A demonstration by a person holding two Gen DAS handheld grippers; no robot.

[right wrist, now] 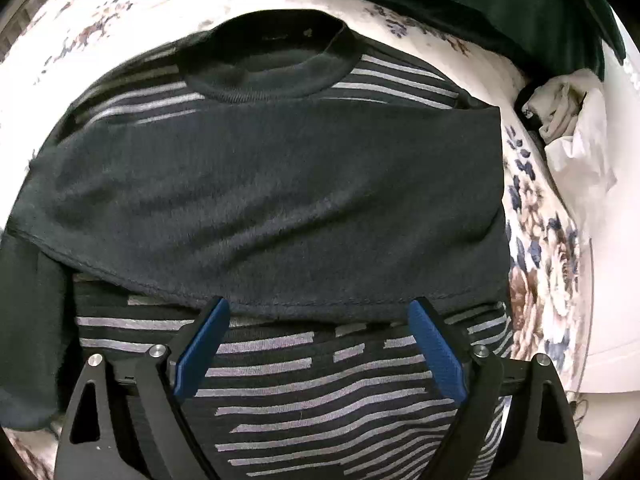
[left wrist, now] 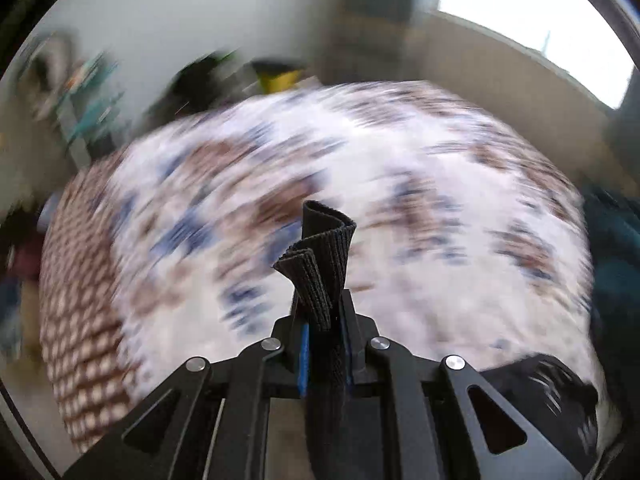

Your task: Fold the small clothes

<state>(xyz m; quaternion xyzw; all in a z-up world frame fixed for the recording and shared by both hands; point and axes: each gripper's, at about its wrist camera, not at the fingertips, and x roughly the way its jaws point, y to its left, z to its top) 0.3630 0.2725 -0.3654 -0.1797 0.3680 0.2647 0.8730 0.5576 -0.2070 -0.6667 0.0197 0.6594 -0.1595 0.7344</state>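
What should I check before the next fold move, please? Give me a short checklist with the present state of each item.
1. Left gripper shut on the ribbed black fabric: ok.
2. Which part of the sweater that fabric is: cannot tell, the left view is blurred.
3. Right gripper open, nothing between its blue pads: ok.
4. Plain dark sleeve folded across the striped sweater: ok.
5. Collar lying flat: ok.
6. Bed cover around the sweater free of other things: not ok, white clothes and a dark green cloth lie nearby.
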